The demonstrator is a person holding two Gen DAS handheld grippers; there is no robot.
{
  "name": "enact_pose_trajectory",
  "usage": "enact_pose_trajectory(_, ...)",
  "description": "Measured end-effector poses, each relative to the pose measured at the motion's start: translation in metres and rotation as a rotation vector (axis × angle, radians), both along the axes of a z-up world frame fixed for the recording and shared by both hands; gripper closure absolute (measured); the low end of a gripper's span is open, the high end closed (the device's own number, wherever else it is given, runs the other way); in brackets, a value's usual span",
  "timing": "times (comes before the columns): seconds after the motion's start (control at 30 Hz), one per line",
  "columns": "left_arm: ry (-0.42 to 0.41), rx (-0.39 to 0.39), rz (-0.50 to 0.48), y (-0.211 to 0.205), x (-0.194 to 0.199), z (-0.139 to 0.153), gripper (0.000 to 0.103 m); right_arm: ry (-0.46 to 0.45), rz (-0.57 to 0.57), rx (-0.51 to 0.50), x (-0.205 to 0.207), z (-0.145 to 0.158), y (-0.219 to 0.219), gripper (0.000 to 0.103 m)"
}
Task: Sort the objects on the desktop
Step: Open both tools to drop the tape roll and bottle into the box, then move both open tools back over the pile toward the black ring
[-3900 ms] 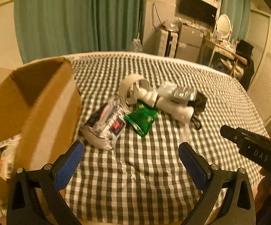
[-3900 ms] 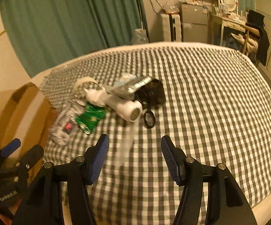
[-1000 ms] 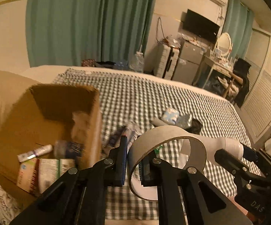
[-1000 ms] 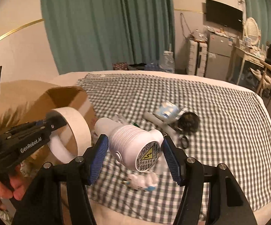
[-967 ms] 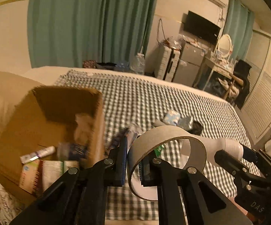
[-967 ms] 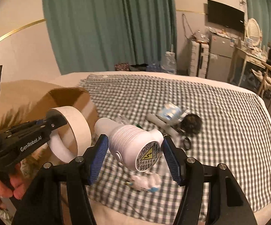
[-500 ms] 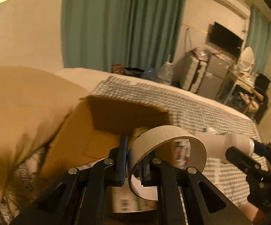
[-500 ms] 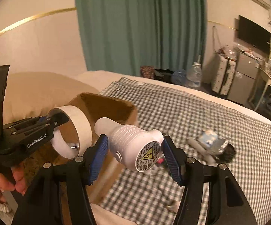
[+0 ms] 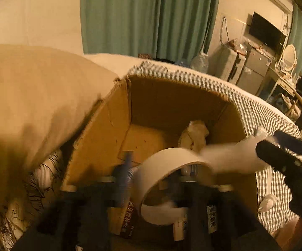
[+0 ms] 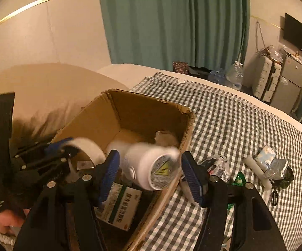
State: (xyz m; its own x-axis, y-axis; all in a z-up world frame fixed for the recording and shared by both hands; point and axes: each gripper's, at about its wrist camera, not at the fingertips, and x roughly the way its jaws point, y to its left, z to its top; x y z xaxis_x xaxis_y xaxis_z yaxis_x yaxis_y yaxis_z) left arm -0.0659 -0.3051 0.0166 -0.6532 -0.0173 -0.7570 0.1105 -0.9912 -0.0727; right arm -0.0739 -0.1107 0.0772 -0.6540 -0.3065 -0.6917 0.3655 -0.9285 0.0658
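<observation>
Checked bedspread (image 10: 245,125); both tongs opening over box (image 10: 151,106), white appliance (image 10: 151,167) base toward camera, tape roll (image 9: 167,167) loose.

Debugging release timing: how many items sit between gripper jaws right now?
2. Tape roll in the left gripper, white appliance in the right gripper; both sets of jaws opening, pads clear, over the box.

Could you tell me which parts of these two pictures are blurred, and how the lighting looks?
Left wrist view: the left gripper and the pale cardboard tape roll between its opening jaws are smeared; dim amber light. Right wrist view: the white cylindrical appliance with a yellow warning label is smeared between the opening right gripper, while the brown cardboard box stays sharp.
</observation>
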Motion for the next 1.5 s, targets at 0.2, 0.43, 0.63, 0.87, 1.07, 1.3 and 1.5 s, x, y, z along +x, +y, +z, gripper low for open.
enact_pose_trajectory(0.2, 0.058, -0.028, 0.025, 0.005, 0.017, 0.005, 0.010, 0.028, -0.054, -0.042, 0.004, 0.011, 0.034, 0.027)
enact_pose_trajectory(0.43, 0.112, 0.031, -0.020, 0.042, 0.026, 0.029, 0.007, 0.062, -0.151, -0.060, 0.022, 0.023, 0.095, 0.027)
enact_pose_trajectory(0.63, 0.157, 0.071, -0.100, 0.112, 0.030, 0.048, 0.000, 0.074, -0.248, -0.052, 0.050, 0.018, 0.159, 0.027)
enact_pose_trajectory(0.87, 0.127, 0.114, -0.175, 0.186, 0.043, 0.025, 0.000, 0.049, -0.365, -0.125, 0.066, 0.000, 0.236, 0.027)
enact_pose_trajectory(1.07, 0.075, 0.048, -0.258, 0.235, 0.043, -0.008, 0.000, 0.030, -0.460, -0.145, 0.063, -0.023, 0.278, 0.027)
enact_pose_trajectory(1.3, 0.008, 0.008, -0.294, 0.257, 0.021, -0.046, 0.000, -0.076, -0.518, -0.194, 0.040, -0.071, 0.308, 0.027)
enact_pose_trajectory(1.5, -0.023, 0.009, -0.279, 0.253, -0.009, -0.073, 0.000, -0.100, -0.569, -0.205, 0.014, -0.091, 0.321, 0.027)
